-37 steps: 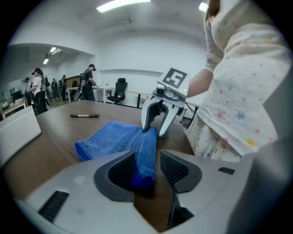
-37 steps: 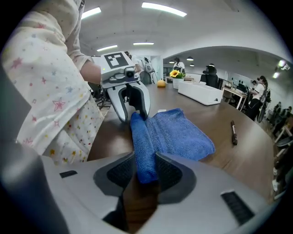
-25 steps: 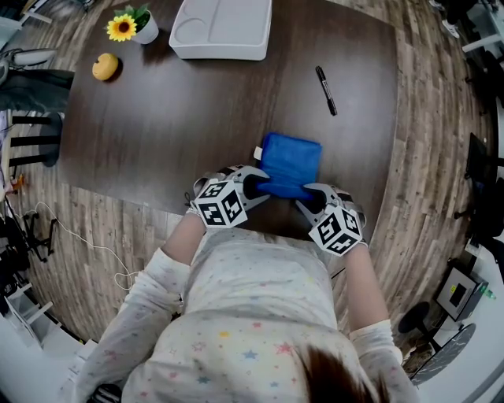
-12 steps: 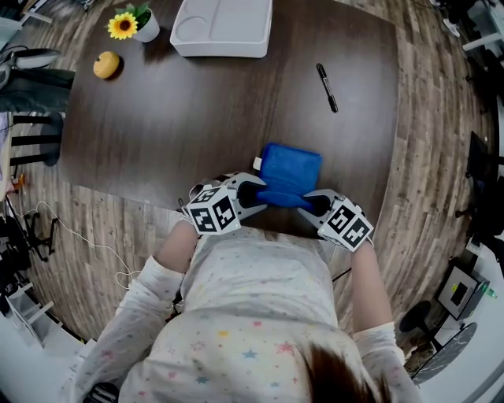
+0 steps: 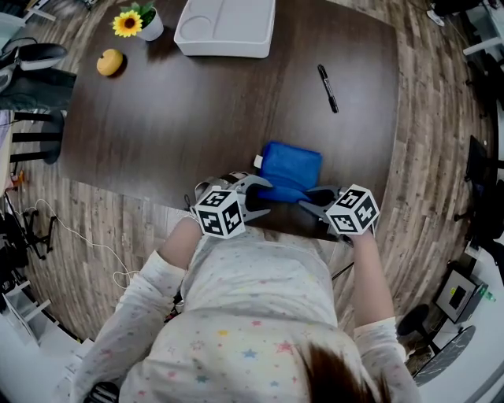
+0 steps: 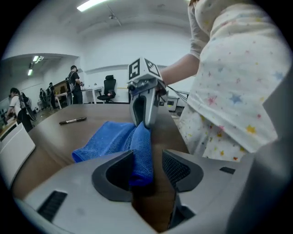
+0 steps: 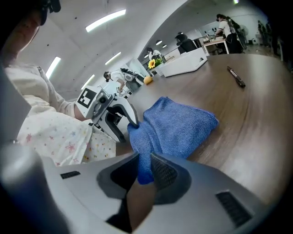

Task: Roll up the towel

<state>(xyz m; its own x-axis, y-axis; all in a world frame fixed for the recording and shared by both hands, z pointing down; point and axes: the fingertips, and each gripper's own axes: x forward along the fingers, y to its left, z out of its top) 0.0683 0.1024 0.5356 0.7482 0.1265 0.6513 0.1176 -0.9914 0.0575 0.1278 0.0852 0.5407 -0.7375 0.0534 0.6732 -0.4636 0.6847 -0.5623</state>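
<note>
The blue towel [image 5: 291, 168] lies folded near the front edge of the dark table [image 5: 181, 118]. Its near edge is gathered into a raised fold between my two grippers. My left gripper [image 5: 264, 197] is at the fold's left end. In the left gripper view the towel [image 6: 114, 139] rests against one pad, with a gap to the other. Those jaws have just been opening, and my left gripper [image 6: 149, 169] stands open. My right gripper [image 5: 309, 201] pinches the fold's right end. In the right gripper view the towel [image 7: 178, 125] is squeezed between the pads of my right gripper [image 7: 144, 171].
A black marker [image 5: 327, 88] lies beyond the towel to the right. A white tray [image 5: 227, 27] sits at the table's far edge, with an orange fruit [image 5: 110, 61] and a potted sunflower [image 5: 140, 22] to its left. The person stands tight against the near table edge.
The right gripper has rolled, so its marker cube now faces up. The left gripper's jaws have spread and it has drawn slightly back. The towel's near edge stays gathered between them.
</note>
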